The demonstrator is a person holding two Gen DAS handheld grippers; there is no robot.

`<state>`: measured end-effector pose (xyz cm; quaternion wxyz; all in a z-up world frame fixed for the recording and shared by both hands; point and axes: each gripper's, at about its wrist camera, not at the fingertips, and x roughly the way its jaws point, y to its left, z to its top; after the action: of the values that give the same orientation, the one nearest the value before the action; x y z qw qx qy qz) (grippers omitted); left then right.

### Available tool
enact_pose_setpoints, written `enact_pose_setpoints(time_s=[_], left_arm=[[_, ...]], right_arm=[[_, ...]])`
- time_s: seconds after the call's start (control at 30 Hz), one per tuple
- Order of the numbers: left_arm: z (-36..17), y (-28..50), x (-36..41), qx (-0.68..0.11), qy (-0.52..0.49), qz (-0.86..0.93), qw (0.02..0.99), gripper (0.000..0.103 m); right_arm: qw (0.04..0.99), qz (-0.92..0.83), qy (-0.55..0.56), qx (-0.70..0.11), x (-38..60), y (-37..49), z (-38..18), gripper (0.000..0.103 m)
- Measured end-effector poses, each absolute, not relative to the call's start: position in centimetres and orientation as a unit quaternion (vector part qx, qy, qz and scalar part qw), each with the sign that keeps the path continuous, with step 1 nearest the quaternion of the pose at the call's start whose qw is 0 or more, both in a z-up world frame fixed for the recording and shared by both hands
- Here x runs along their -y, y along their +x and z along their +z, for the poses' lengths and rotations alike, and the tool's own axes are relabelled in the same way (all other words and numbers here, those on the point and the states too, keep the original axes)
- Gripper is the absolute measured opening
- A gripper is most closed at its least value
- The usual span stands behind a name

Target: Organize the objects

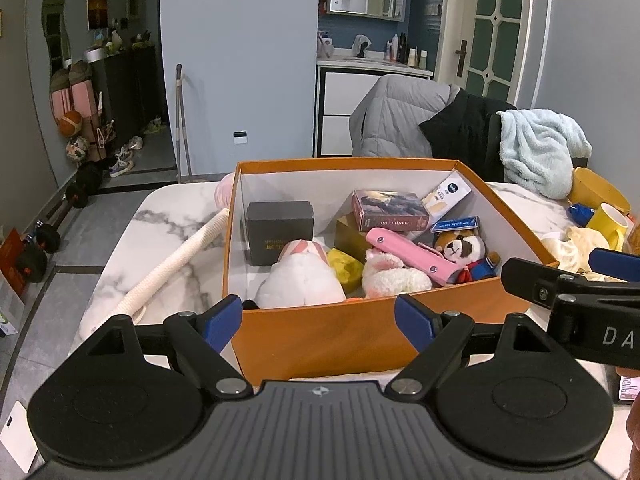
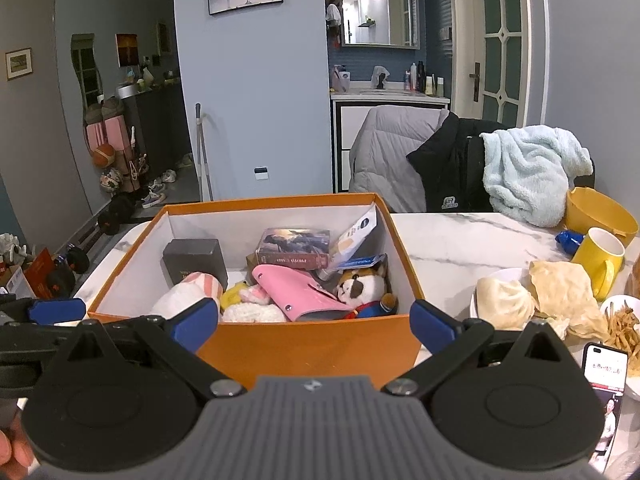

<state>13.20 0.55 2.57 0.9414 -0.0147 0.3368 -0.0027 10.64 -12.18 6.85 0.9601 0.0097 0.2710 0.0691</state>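
An orange box (image 1: 320, 336) (image 2: 304, 344) stands on the marble table, filled with a black box (image 1: 279, 232), a white plush (image 1: 300, 280), a pink case (image 1: 408, 254) (image 2: 304, 290), a raccoon plush (image 1: 464, 250) (image 2: 362, 288), a card pack (image 1: 388, 210) and a yellow sponge (image 1: 343, 266). My left gripper (image 1: 318, 322) hangs open in front of the box's near wall with nothing between its fingers. Open too, my right gripper (image 2: 314, 326) faces the same wall, holding nothing. Each gripper shows at the edge of the other's view.
A white rope (image 1: 172, 264) lies left of the box. On the right sit a yellow mug (image 2: 600, 260), a yellow bowl (image 2: 600, 212), a plate with buns (image 2: 504, 300), fries (image 2: 624, 328) and a phone (image 2: 606, 392). Chairs with jackets and a blue towel (image 2: 528, 172) stand behind the table.
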Motion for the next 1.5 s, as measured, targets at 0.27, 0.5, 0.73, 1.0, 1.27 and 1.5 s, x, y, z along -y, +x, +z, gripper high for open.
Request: enact_pose_setpoints(time_s=[0.27, 0.5, 0.73, 1.0, 1.27, 1.5], left_arm=[[2.46, 13.23, -0.61, -0.339, -0.018, -0.002, 0.941, 0.098], [2.51, 13.12, -0.67, -0.337, -0.018, -0.003, 0.941, 0.098], [2.63, 12.93, -0.79, -0.335, -0.018, -0.003, 0.942, 0.099], [2.61, 12.92, -0.77, -0.335, -0.017, -0.003, 0.942, 0.098], [2.59, 12.89, -0.78, -0.335, -0.017, -0.003, 0.942, 0.098], [2.56, 12.92, -0.75, -0.334, -0.017, -0.003, 0.942, 0.099]], right_arm=[[0.960, 0.070, 0.008, -0.272, 12.13, 10.75, 6.67, 0.102], [0.960, 0.071, 0.005, -0.271, 11.99, 10.62, 6.64, 0.102], [0.960, 0.070, 0.003, -0.270, 11.98, 10.59, 6.70, 0.102], [0.960, 0.069, 0.002, -0.270, 12.01, 10.51, 6.77, 0.102], [0.960, 0.069, 0.002, -0.270, 12.02, 10.51, 6.75, 0.102], [0.960, 0.069, 0.002, -0.270, 11.99, 10.51, 6.76, 0.102]])
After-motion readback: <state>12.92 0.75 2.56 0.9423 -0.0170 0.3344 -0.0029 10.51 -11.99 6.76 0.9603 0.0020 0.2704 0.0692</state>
